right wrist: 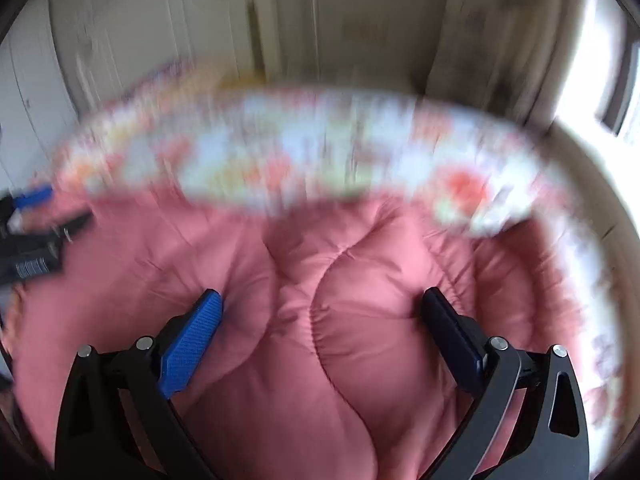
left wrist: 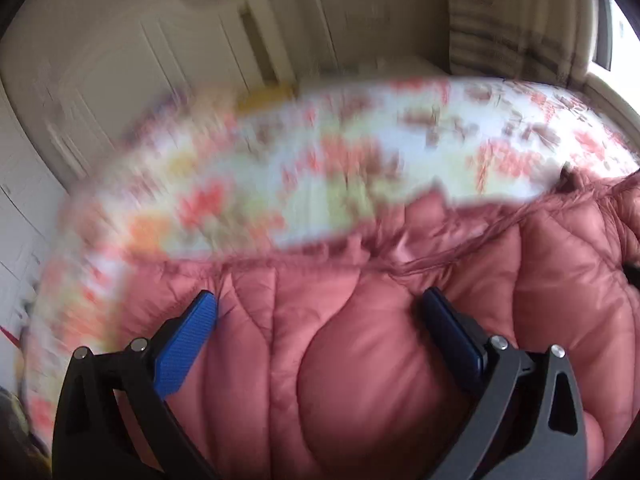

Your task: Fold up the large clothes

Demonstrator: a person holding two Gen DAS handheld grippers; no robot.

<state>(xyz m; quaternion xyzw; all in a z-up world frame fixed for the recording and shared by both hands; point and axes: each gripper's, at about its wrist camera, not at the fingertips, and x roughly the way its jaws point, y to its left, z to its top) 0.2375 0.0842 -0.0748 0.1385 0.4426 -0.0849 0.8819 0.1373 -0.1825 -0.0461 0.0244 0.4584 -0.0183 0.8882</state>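
A pink quilted puffer jacket [left wrist: 360, 340] lies on a bed with a floral sheet [left wrist: 320, 152]. It also fills the right wrist view [right wrist: 340, 320]. My left gripper [left wrist: 318, 308] is open, its blue-padded fingers [left wrist: 188, 340] spread wide just above the jacket, holding nothing. My right gripper [right wrist: 320, 308] is open too, spread over a puffy panel of the jacket, empty. The left gripper also shows at the left edge of the right wrist view [right wrist: 36, 232]. Both views are blurred by motion.
The floral sheet [right wrist: 320, 152] reaches the far edge of the bed. Cream wardrobe doors [left wrist: 160, 40] stand behind it. A striped curtain [left wrist: 500, 20] and a bright window [right wrist: 592, 80] are at the right.
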